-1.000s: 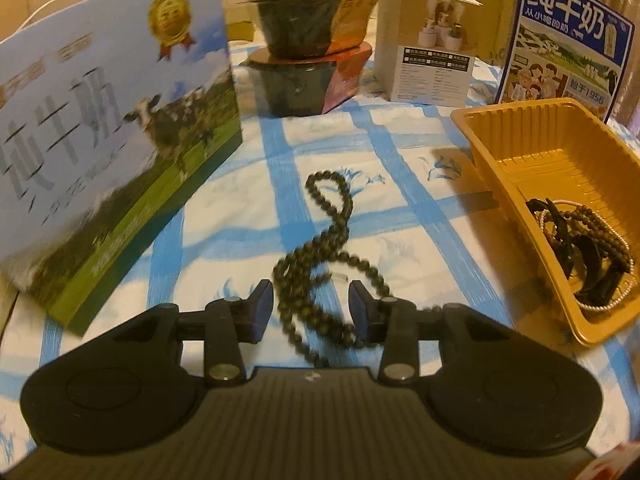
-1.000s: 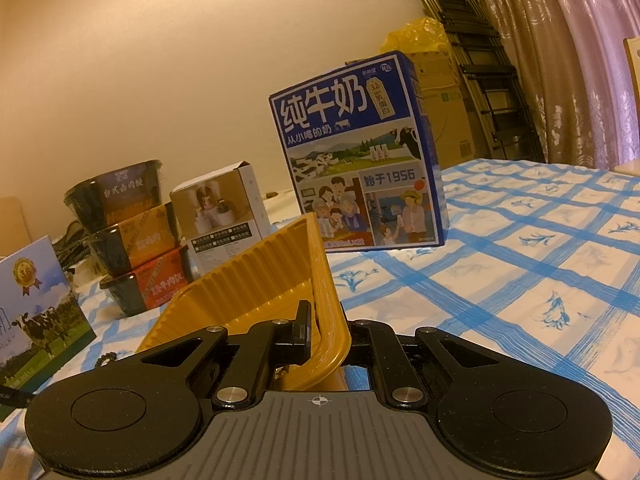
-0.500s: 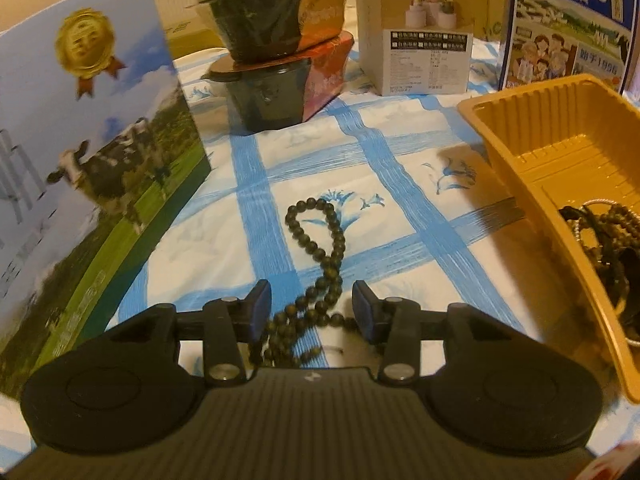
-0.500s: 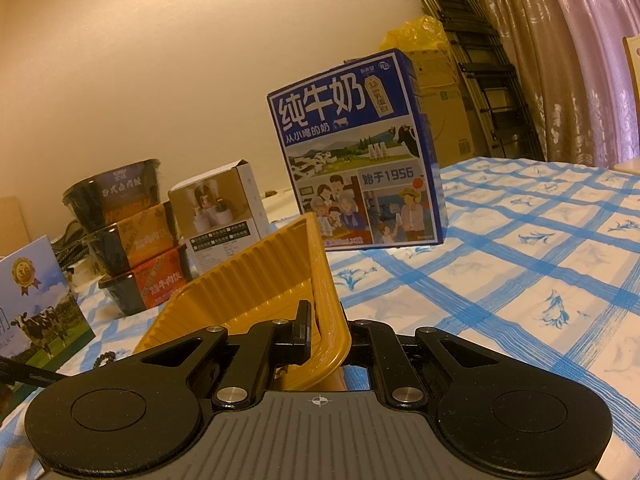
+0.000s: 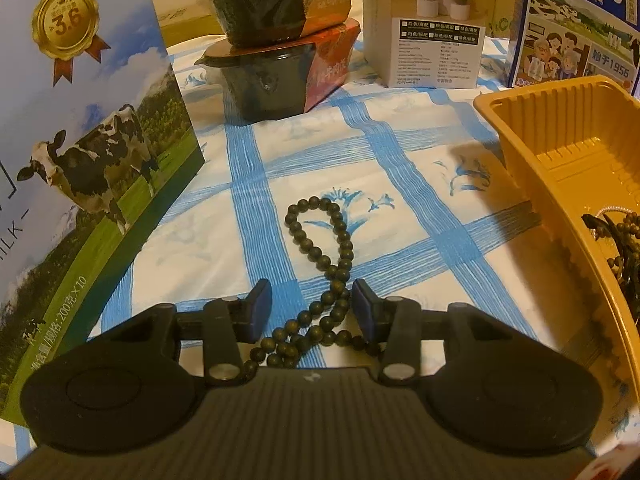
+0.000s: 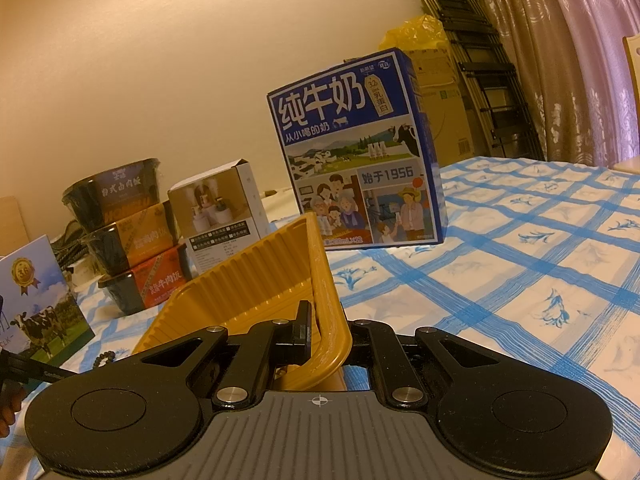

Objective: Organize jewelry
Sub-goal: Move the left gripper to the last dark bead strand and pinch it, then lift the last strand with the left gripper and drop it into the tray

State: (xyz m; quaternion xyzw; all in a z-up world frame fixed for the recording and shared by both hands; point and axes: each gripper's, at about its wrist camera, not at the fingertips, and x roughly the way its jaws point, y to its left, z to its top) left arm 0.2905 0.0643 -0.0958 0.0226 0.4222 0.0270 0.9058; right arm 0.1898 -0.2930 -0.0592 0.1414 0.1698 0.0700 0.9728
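Beads of a dark strand [image 5: 320, 272] are laid on the blue-checked tablecloth [image 5: 400, 168] directly ahead of and beneath the left gripper [image 5: 312, 312]. The strand's long axis runs near to far: a closed loop lies at the far end, and a bunched tangle lies at the near end, partly hidden under the gripper body. The middle of the strand passes between the two blue pads [image 5: 260, 308], which are parted about halfway. Whether the right pad touches the beads just beside it cannot be told, and a clear gap is seen beside the left pad, so nothing is gripped yet. The strand is judged to be in place for a closing pinch across its width.

To the right, the yellow plastic tray [image 5: 532, 184] is seen with other beaded pieces [image 5: 624, 240] already in its near end. Its near right wall is clamped by the right gripper [image 6: 328, 332], whose jaws are brought together on the thin plastic, one inside and one outside, and the tray is thereby tipped up. The left gripper is the nearer one to the loose strand; the tray is reckoned to be its destination.
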